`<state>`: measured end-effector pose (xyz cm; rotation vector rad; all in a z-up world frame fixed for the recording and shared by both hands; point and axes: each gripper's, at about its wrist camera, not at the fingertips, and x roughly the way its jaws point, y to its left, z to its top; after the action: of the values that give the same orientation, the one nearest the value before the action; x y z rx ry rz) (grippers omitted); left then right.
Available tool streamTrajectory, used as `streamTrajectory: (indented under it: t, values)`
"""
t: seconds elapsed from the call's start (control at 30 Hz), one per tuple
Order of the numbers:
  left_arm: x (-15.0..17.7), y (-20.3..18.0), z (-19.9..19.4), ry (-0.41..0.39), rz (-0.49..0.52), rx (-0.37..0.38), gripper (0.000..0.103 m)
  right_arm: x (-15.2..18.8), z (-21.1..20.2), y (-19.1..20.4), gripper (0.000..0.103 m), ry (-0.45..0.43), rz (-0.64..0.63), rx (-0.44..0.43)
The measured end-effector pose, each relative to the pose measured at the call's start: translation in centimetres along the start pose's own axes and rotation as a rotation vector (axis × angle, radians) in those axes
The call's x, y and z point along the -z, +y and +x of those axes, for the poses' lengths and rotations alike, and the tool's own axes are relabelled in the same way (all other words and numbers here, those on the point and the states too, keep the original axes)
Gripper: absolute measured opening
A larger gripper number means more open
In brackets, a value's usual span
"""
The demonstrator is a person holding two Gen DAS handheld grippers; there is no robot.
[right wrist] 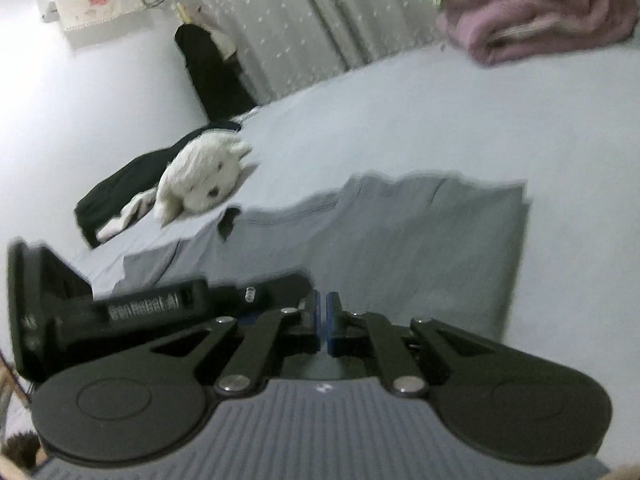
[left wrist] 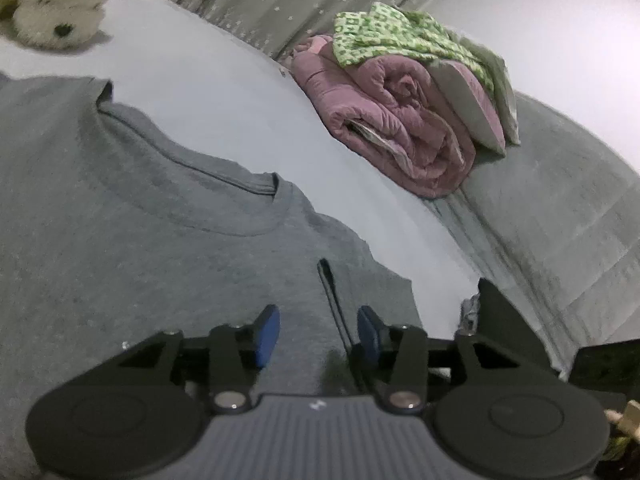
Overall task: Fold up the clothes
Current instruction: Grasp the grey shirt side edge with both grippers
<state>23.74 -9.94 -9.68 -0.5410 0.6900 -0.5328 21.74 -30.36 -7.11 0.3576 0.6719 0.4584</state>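
A grey t-shirt (left wrist: 120, 220) lies flat on the pale bed sheet (left wrist: 240, 92), neckline towards the far side. My left gripper (left wrist: 319, 334) hovers just over its right part, blue pads apart. A folded sleeve edge (left wrist: 332, 300) runs between the pads, and they do not press on it. In the right wrist view the t-shirt (right wrist: 400, 240) is partly folded, and my right gripper (right wrist: 324, 320) is over its near edge with the pads together. No cloth shows between them. The black housing of the left gripper (right wrist: 156, 304) sits close on its left.
A white plush toy (left wrist: 60, 4) (right wrist: 200, 184) lies beyond the shirt, with a dark garment (right wrist: 120, 184) under it. A rolled pink quilt (left wrist: 392, 128) topped by a green patterned cloth (left wrist: 400, 32) sits at the far right. A grey blanket (left wrist: 560, 220) lies on the right, and curtains (right wrist: 300, 20) hang behind.
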Motion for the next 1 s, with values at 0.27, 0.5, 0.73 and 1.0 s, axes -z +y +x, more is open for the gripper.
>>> streamTrajectory:
  t: [0.27, 0.5, 0.73, 1.0]
  values:
    - [-1.7, -1.6, 2.1, 0.008, 0.046, -0.064, 0.052, -2.0, -2.3, -1.3, 0.016, 0.051, 0.044, -0.112]
    - [-1.6, -3.9, 3.7, -0.001, 0.156, -0.134, 0.050, -2.6, -6.3, -2.2, 0.040, 0.047, -0.175, -0.079]
    - [-1.8, -3.7, 5.1, -0.020, 0.123, -0.155, 0.027, 1.2, -4.9, 1.9, 0.040, 0.115, -0.586, -0.058]
    - [-1.5, -4.2, 4.7, -0.099, 0.129, -0.110, 0.002, 2.7, -2.3, 3.5, 0.010, 0.142, -0.684, 0.061]
